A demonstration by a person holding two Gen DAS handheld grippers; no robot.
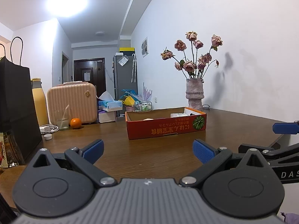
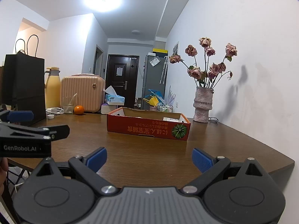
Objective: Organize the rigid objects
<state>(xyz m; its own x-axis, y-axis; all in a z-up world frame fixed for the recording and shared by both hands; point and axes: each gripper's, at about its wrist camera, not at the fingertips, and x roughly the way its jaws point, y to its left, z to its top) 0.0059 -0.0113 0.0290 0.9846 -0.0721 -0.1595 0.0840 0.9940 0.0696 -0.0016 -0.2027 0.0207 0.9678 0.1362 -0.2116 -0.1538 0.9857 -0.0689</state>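
A red cardboard tray box (image 1: 166, 128) with a melon picture stands on the brown wooden table (image 1: 130, 149); it also shows in the right wrist view (image 2: 148, 129). White packets lie inside it, mostly hidden by its wall. My left gripper (image 1: 148, 152) is open and empty, low over the table, short of the box. My right gripper (image 2: 149, 159) is open and empty, also short of the box. Each gripper shows at the edge of the other's view: the right one (image 1: 284, 128), the left one (image 2: 20, 116).
A vase of dried roses (image 1: 195, 95) stands behind the box by the wall. At the left back are a black paper bag (image 1: 16, 102), a yellow flask (image 1: 40, 102), a pink case (image 1: 72, 103), a glass (image 1: 62, 120), an orange (image 1: 75, 123), a charger (image 1: 47, 128) and tissue boxes (image 1: 110, 105).
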